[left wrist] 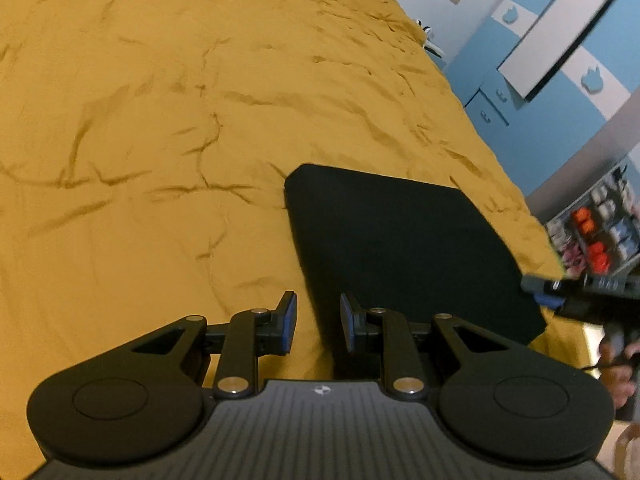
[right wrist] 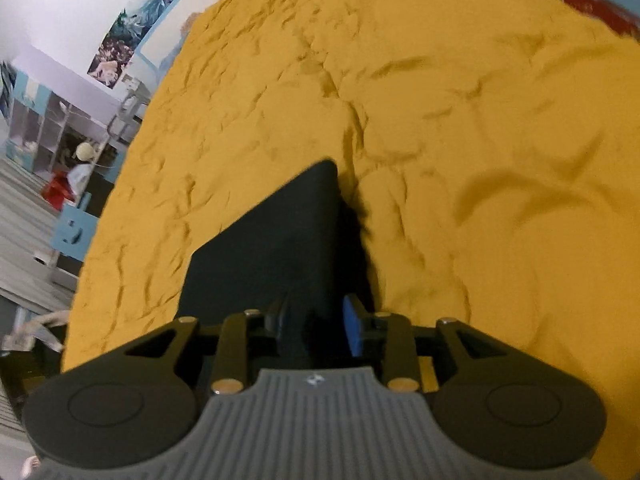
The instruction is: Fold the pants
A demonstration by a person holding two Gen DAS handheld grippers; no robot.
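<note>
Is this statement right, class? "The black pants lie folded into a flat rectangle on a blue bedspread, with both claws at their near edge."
Not quite. The bedspread is mustard yellow, not blue, as the left wrist view shows. The black pants do lie folded flat, with the left claw and right claw at their near edge.

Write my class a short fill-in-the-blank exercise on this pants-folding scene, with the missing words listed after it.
1. The folded pants are ____ in colour.
2. They lie on a wrinkled ____ bedspread.
3. The left gripper has its jaws ____, with nothing between them.
4. The cabinets beyond the bed are blue and ____.

Missing words: black; yellow; open; white
</note>
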